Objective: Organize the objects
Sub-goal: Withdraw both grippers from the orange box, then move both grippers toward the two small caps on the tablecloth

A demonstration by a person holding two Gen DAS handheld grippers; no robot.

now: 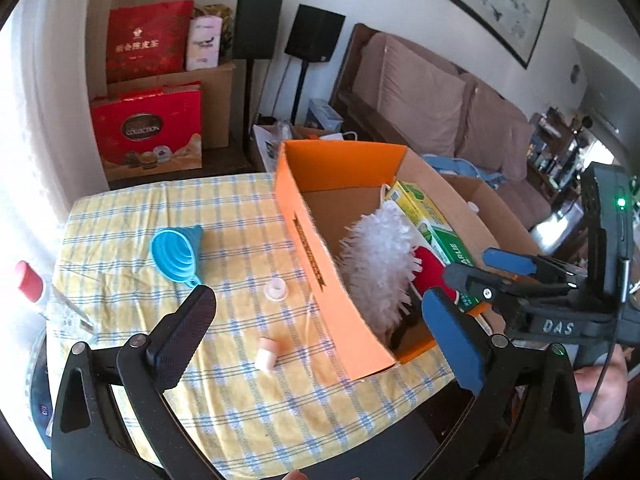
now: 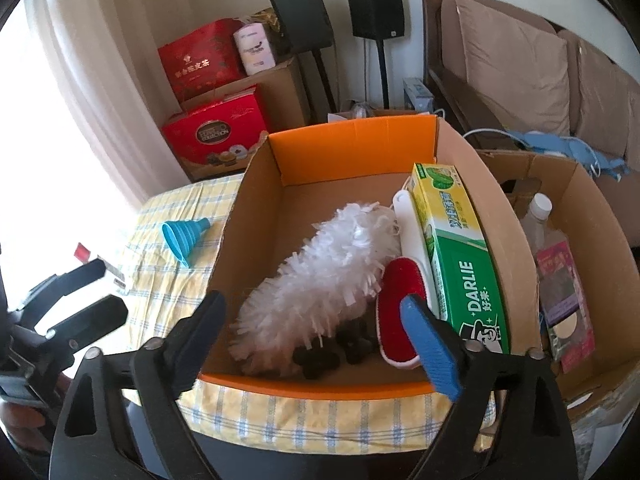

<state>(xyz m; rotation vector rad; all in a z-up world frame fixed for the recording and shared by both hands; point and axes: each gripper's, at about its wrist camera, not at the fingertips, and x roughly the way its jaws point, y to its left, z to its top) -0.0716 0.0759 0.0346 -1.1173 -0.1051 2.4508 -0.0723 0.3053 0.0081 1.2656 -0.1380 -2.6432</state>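
Two grippers are hovering at the near edge of the table, both with jaws standing wide apart and nothing between them; the left gripper [image 1: 320, 332] is hanging over the yellow checked tablecloth [image 1: 132, 272], while the right gripper [image 2: 320, 340] is pointing down into the orange cardboard box [image 2: 352, 148]. Just beyond the left one, a small pink cap [image 1: 266, 354] is lying on the cloth near the box's side, and a little white cup [image 1: 276, 289] is sitting further on; past that, a blue collapsible funnel [image 1: 176, 246] is resting on its side. Inside the box, a white fluffy duster [image 2: 320, 276] is lying diagonally, touching a red lint brush [image 2: 394, 300] with a white handle; a green and yellow Darlie toothpaste carton [image 2: 460, 256] is leaning along the right wall. Beside the box, a second open carton [image 2: 592, 216] is holding a clear bottle [image 2: 538, 216]. Further back, red gift boxes [image 2: 216, 136] are standing by two black speakers [image 2: 374, 10].
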